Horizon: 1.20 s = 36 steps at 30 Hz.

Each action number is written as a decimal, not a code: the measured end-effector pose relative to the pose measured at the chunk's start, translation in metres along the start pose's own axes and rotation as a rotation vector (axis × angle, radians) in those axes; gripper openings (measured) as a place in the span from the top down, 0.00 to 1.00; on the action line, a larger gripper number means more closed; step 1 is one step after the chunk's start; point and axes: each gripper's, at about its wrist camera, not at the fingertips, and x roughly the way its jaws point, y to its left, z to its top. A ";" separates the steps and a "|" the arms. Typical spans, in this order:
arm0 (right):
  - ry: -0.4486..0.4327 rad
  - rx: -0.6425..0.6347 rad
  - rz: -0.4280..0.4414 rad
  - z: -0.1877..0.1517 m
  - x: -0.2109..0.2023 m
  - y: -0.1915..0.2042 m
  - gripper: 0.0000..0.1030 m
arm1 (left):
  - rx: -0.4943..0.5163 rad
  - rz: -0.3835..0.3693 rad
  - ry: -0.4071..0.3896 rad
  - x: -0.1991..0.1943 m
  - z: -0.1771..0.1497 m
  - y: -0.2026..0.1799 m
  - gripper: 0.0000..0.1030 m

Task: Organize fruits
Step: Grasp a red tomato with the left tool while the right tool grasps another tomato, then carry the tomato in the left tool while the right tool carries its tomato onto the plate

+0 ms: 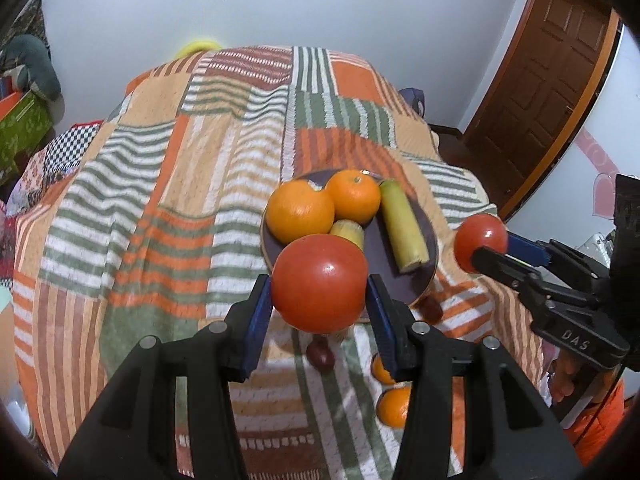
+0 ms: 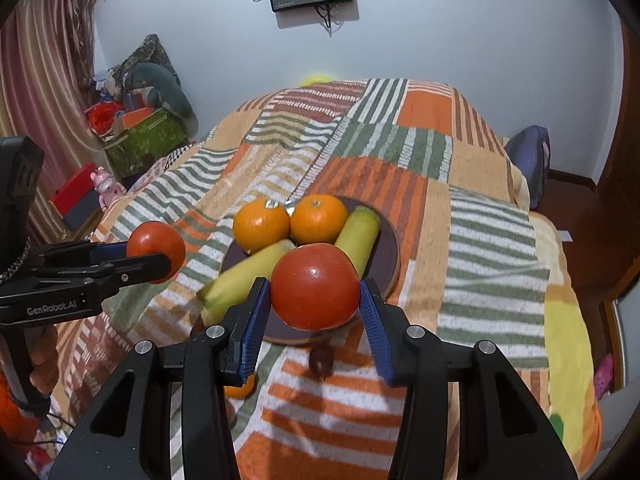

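Note:
My left gripper [image 1: 319, 285] is shut on a red tomato [image 1: 320, 276], held above the near rim of a dark plate [image 1: 404, 280]. My right gripper [image 2: 315, 285] is shut on a second red tomato [image 2: 315, 280] over the same plate [image 2: 390, 248]. Each gripper shows in the other's view: the right one [image 1: 490, 247] at the right, the left one [image 2: 152, 253] at the left. On the plate lie two oranges [image 2: 262, 224] [image 2: 319, 218] and two greenish bananas [image 2: 358, 240] [image 2: 248, 276].
The plate rests on a striped orange and green blanket [image 1: 180, 200] over a bed. Near the front edge lie a small dark red fruit [image 2: 321, 360], another one [image 1: 433, 306], and two small oranges [image 1: 394, 406] [image 1: 382, 368]. A wooden door [image 1: 560, 80] stands right, boxes [image 2: 144, 140] left.

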 end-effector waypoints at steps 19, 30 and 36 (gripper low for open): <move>-0.011 -0.020 0.020 0.027 0.046 -0.005 0.59 | 0.037 -0.021 -0.011 0.033 0.040 -0.013 0.54; 0.042 -0.065 0.049 0.028 0.076 -0.004 0.58 | 0.041 -0.016 0.010 0.060 0.058 -0.012 0.54; 0.046 -0.079 0.055 0.025 0.076 -0.003 0.58 | 0.035 -0.024 0.035 0.075 0.065 -0.012 0.54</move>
